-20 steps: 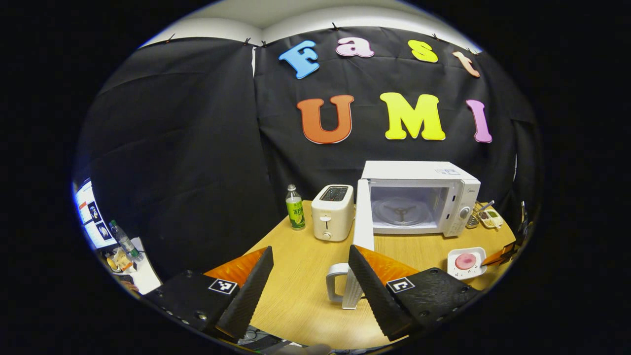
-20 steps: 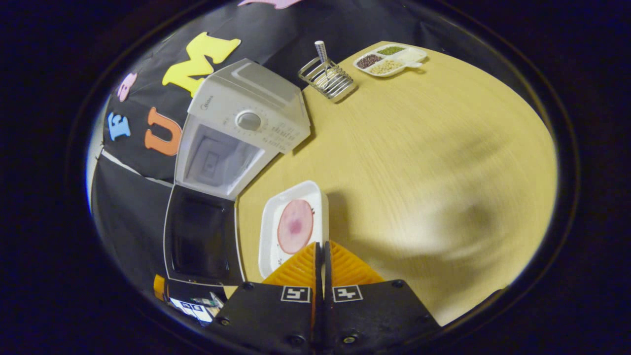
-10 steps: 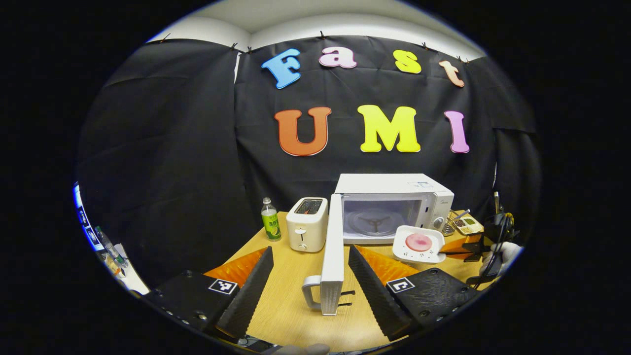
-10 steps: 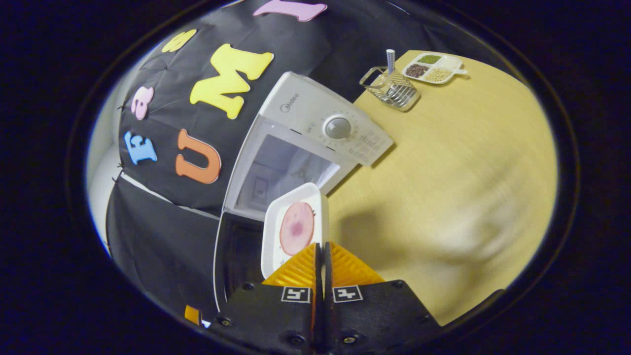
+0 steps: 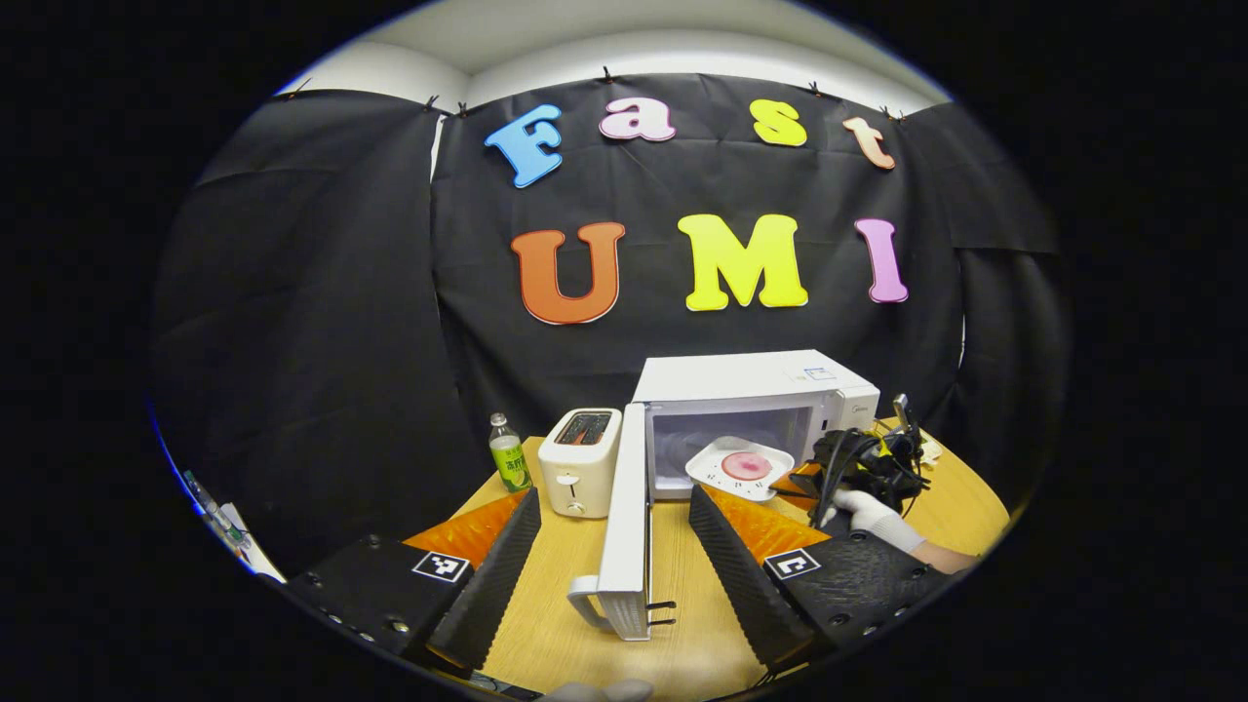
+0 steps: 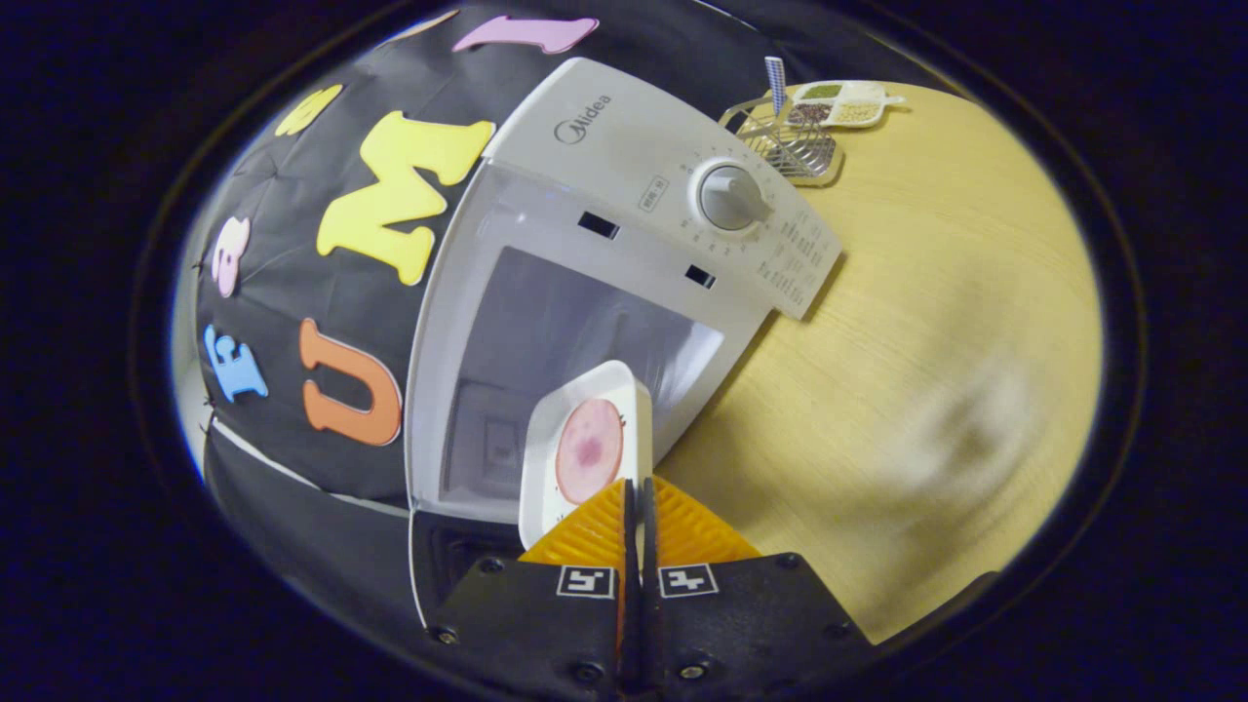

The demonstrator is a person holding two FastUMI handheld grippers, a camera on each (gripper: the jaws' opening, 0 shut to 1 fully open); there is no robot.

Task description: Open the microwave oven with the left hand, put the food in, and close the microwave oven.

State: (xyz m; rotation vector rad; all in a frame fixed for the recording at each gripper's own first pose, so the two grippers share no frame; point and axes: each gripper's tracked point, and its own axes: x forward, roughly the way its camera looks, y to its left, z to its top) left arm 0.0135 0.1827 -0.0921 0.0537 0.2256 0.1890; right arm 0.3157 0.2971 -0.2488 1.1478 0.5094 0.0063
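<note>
Left gripper view: wood-grain table (image 5: 546, 639) carries the white microwave (image 5: 751, 375) at the back, boxy, smooth painted shell, cavity facing fwd. Its door (image 5: 624, 526) is swung fully out on the left hinge, edge-on to the camera, handle (image 5: 583, 606) at the near end. Left gripper (image 5: 614, 561) hangs near that door end w/ jaws spread wide, door edge between them but not touched, holding nothing. Toaster (image 5: 581, 458) and green-label bottle (image 5: 509, 454) stand left of the door.

Right gripper view: cavity mouth (image 6: 546, 361) lies straight ahead of the right gripper (image 6: 633, 492), just beyond the plate's far rim. Right gripper is clamped on the near rim of the plate (image 6: 546, 448), fingers pressed together on it. Plate is white, squarish w/ rounded corners, glossy, thin-rimmed; long axis runs along the fingers, into the opening. On it sits the food (image 6: 588, 449), a flat round pink slice w/ darker centre.

So right hand is the nearer one, by far; judging by this, next move is a straight push fwd, plate kept level, clearing the cavity's lower lip. Wire rack (image 6: 792, 146) and a divided snack dish (image 6: 840, 100) sit behind, well apart.
</note>
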